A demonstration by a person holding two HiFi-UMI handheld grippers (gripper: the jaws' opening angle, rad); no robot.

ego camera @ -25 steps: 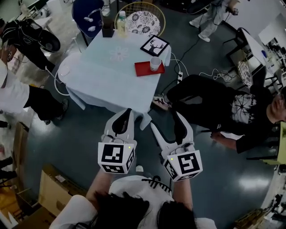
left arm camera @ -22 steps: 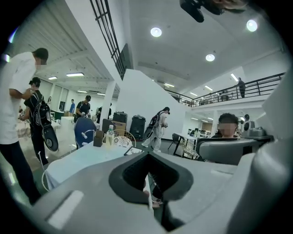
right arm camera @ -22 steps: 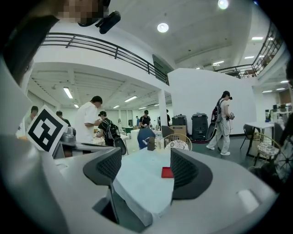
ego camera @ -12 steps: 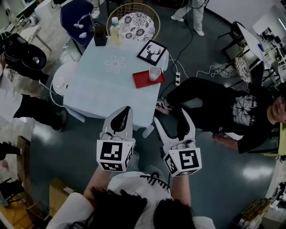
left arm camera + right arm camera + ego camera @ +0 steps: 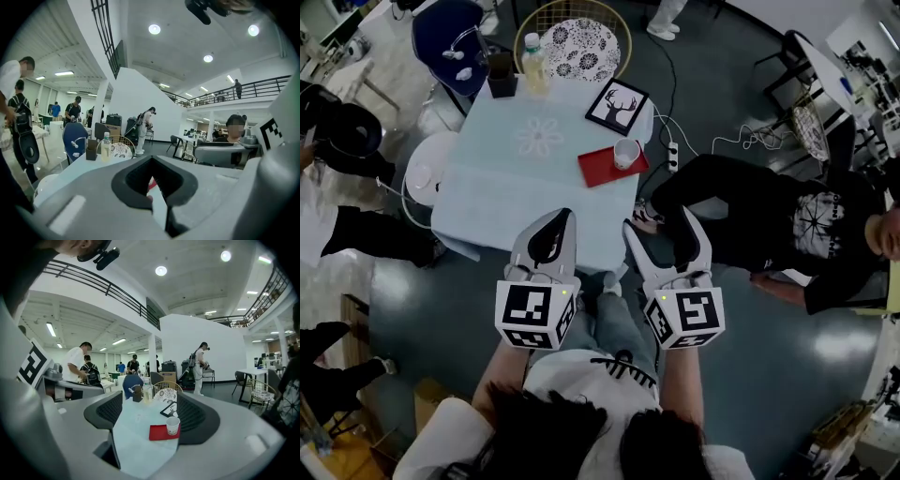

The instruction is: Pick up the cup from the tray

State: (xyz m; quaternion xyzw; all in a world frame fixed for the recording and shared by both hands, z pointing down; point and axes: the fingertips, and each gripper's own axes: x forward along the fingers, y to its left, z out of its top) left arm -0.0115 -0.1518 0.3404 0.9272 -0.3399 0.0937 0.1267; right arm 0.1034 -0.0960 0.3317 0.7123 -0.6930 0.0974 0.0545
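Note:
A white cup (image 5: pixel 625 154) stands upright on a red tray (image 5: pixel 602 169) near the right edge of a pale blue table (image 5: pixel 516 192). Both grippers hover at the table's near edge, well short of the tray. My left gripper (image 5: pixel 563 217) has its jaws together with nothing in them; through them its own view shows a sliver of the tray (image 5: pixel 152 184). My right gripper (image 5: pixel 662 230) is open and empty. Its own view frames the cup (image 5: pixel 173 425) and tray (image 5: pixel 161 432) between the spread jaws of the right gripper (image 5: pixel 150 401), some way ahead.
On the table's far side are a framed deer picture (image 5: pixel 618 101), a bottle (image 5: pixel 533 58) and a dark box (image 5: pixel 501 73). A wicker chair (image 5: pixel 581 42) and blue chair (image 5: pixel 450 37) stand behind. A person in black (image 5: pixel 759 211) sits at the right; cables and a power strip (image 5: pixel 675 155) lie on the floor.
The table has drawn nearer. Both grippers now reach its near edge, where a second ago they hung over the floor. Jaw states are unchanged.

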